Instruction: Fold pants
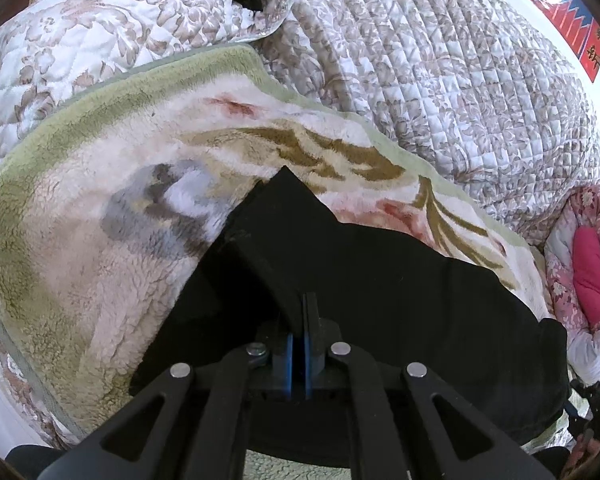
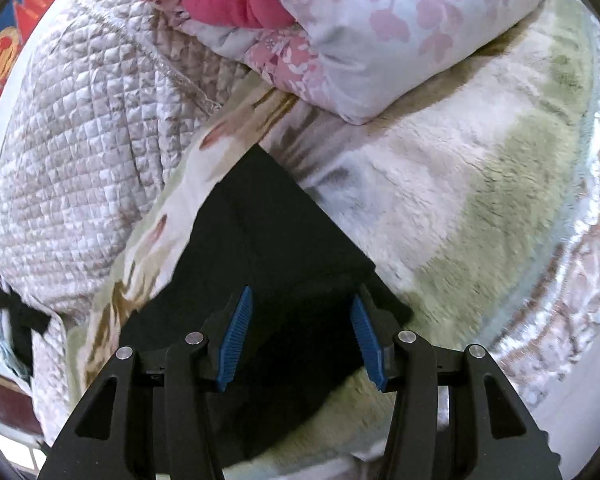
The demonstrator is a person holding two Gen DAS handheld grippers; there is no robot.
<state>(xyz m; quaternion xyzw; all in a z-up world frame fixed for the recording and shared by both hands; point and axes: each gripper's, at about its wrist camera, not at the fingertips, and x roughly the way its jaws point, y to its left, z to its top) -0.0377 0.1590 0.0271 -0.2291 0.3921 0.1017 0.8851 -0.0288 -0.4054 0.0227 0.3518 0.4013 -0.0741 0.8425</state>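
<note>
The soft black pants point(image 1: 380, 280) lie on the fluffy flowered blanket point(image 1: 80, 220). The left gripper point(image 1: 305, 312) pinches a pants fold. The right gripper point(image 2: 300, 300) hangs spread wide over the pants.

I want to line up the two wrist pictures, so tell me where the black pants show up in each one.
Left wrist view: the black pants fill the lower middle and right, a fold pinched in the shut left gripper.
Right wrist view: the pants lie centre to lower middle, under the open right gripper.
Shared landmark: the fleece blanket beneath the pants.
</note>
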